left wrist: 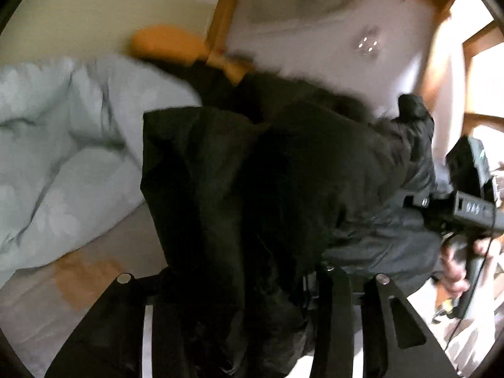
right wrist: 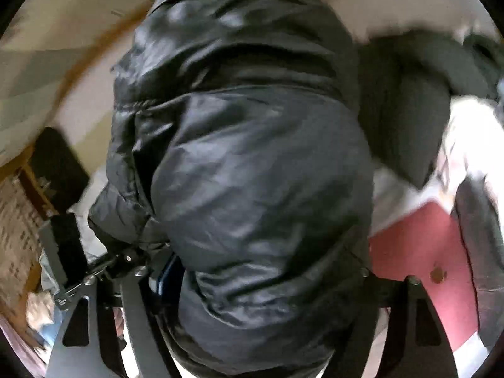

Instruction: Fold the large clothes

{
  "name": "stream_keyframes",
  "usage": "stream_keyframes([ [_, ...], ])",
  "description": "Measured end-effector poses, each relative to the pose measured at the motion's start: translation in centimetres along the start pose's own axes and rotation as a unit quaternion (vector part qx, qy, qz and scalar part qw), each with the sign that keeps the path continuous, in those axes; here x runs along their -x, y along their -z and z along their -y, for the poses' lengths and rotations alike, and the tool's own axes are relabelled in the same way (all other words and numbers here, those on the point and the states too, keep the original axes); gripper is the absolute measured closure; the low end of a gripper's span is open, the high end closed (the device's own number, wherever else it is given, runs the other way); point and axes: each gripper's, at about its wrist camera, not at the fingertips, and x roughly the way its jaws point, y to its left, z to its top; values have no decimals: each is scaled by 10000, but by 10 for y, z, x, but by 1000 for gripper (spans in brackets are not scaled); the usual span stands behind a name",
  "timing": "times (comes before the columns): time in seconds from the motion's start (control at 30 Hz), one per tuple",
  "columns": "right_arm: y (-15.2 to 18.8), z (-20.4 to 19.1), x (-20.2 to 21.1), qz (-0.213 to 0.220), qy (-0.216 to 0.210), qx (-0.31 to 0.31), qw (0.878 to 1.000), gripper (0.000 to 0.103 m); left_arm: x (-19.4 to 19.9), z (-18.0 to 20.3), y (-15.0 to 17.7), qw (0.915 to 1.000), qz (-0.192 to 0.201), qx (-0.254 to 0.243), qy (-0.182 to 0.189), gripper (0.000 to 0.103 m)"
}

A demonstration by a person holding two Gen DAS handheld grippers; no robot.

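Above a bed [left wrist: 104, 242] with a pale duvet [left wrist: 63, 145], my two grippers [left wrist: 239, 324] [right wrist: 252, 315] clamp a black jacket [right wrist: 245, 157] stretching lengthwise ahead of the jaws.

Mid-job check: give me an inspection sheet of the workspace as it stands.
Surface: bed sheet, pale, partly bare.
Job's things: black puffy jacket, bunched, lifted between both tools.
Clutter: pale blue duvet; orange pillow; red folder.
Grippers: left tool and right tool both buried in jacket fabric; jaws hidden, grip likely.
Cables: black cable hanging from the right tool's handle.
Surroundings: wooden beam; bright window; images blurred.
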Motion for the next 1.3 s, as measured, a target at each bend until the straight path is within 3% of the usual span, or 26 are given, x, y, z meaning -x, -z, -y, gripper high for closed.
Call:
stream_keyframes([
  [0.07, -3, 18, -29, -392, 359, -297, 9981, 25, -23, -5, 6, 9994, -291, 53, -203, 50],
  [0.13, 2, 34, -43, -351, 395, -569, 9970, 21, -22, -7, 12, 9986, 102, 101, -501, 23],
  [0.2, 8, 39, -39, 7, 344, -680, 9971, 18, -5, -9, 15, 9925, 737, 194, -953, 4],
  [0.27, 12, 39, -35, 150, 309, -643, 9973, 18, 9, -10, 16, 9879, 1141, 158, -1037, 2],
  [0.33, 14, 33, -31, 165, 358, -494, 9980, 18, 20, -11, 16, 9853, 1247, -13, -1169, 2],
  [0.5, 0, 32, -15, -240, 539, -408, 9974, 18, 48, 5, 15, 9719, 1670, -487, -1583, 2],
  [0.63, -10, 30, 0, -372, 900, -314, 9948, 18, 61, -10, 7, 9737, 1801, -359, -1350, 2],
  [0.8, -11, 7, 39, 276, 1859, 405, 9813, 16, 84, -5, 9, 9694, 1956, -444, -1415, 2],
  [0.93, 5, -17, 72, 900, 1798, 467, 9785, 15, 108, 6, 20, 9631, 2153, -643, -1483, 1],
  [1.03, 28, -42, 86, 1275, 1655, 636, 9759, 8, 129, 16, 32, 9572, 2329, -765, -1538, 1],
  [1.1, 51, -62, 95, 1609, 1632, 818, 9699, 0, 141, 19, 43, 9549, 2431, -757, -1529, 0],
  [1.3, 123, -93, 101, 2178, 1631, 1244, 9542, 0, 162, 19, 92, 9539, 2510, -641, -1515, 0],
])
